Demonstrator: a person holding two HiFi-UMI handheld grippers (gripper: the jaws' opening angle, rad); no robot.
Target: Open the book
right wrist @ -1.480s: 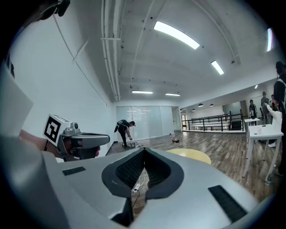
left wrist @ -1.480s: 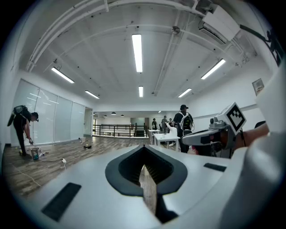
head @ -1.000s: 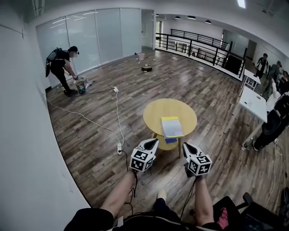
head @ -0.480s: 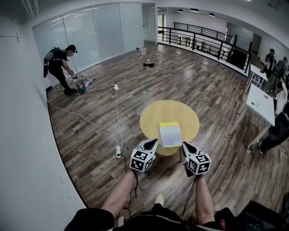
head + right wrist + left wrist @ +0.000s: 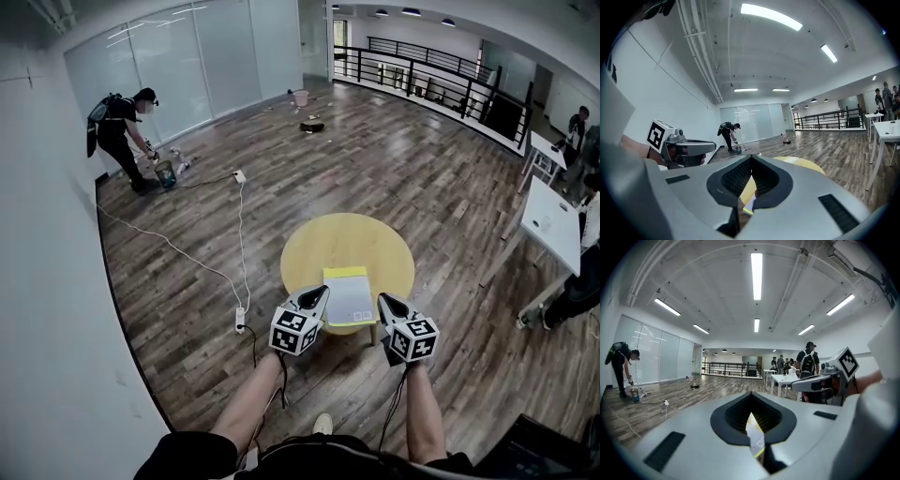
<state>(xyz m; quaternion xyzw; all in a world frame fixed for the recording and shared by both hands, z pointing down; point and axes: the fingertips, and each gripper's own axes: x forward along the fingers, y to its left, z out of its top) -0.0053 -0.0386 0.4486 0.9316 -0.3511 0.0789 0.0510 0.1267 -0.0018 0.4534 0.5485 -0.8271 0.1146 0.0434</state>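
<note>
- Both grippers have closed in on the round desk (image 5: pixel 314 246). The book (image 5: pixel 349 296), earlier well ahead of the jaws, now lies between the 2 tips, just beyond them.
- Left gripper (image 5: pixel 323 292): jaws clenched, tips meeting, nothing held. Right gripper (image 5: pixel 382 300): jaws clenched too, also empty.
- To do this step well, I judge both should ease lower and come in slowly, so neither tip nudges the book off the near rim.
- One clenched tip could likely pin the book while the other slips under the cover's free edge and lifts. Finding that edge first matters, since I cannot tell where the spine is.
- Book: closed and lying flat on the desk's near side, thin, with a pale cover and a yellow strip along the edge farthest from the jaws.
</note>
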